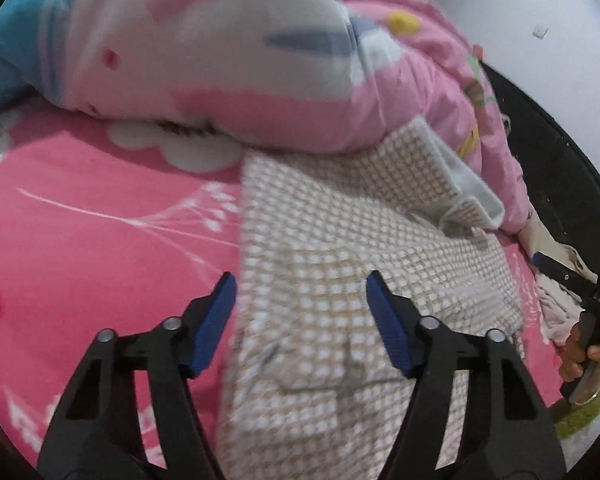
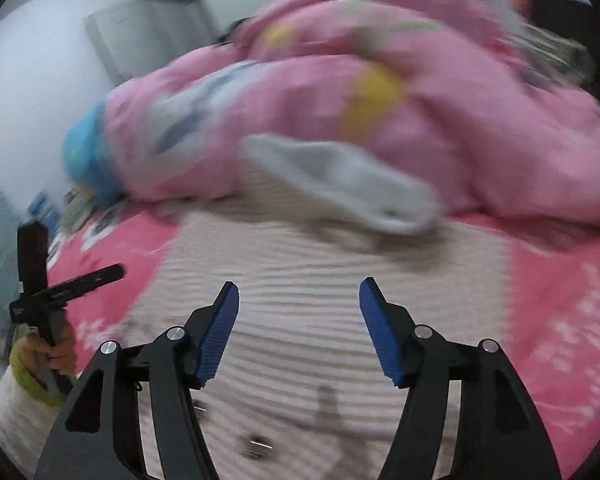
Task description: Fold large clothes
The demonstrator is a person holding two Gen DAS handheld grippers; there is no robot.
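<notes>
A beige and white checked garment [image 1: 340,248] lies spread on the pink bed sheet [image 1: 100,208], with a white-lined flap [image 1: 464,184] folded back at its far right. My left gripper [image 1: 300,288] is open and empty, just above the garment's left part. In the right wrist view, blurred by motion, the garment [image 2: 320,292] lies below my right gripper [image 2: 298,296], which is open and empty. The garment's white flap [image 2: 340,184] shows beyond it. The right gripper also shows at the right edge of the left wrist view [image 1: 568,276], and the left gripper shows at the left of the right wrist view [image 2: 72,280].
A bulky pink quilt [image 1: 260,72] with white and blue patches is piled along the far side of the bed, touching the garment's far edge; it also shows in the right wrist view [image 2: 420,112]. A dark bed frame [image 1: 548,160] and a white wall [image 1: 540,20] stand at the right.
</notes>
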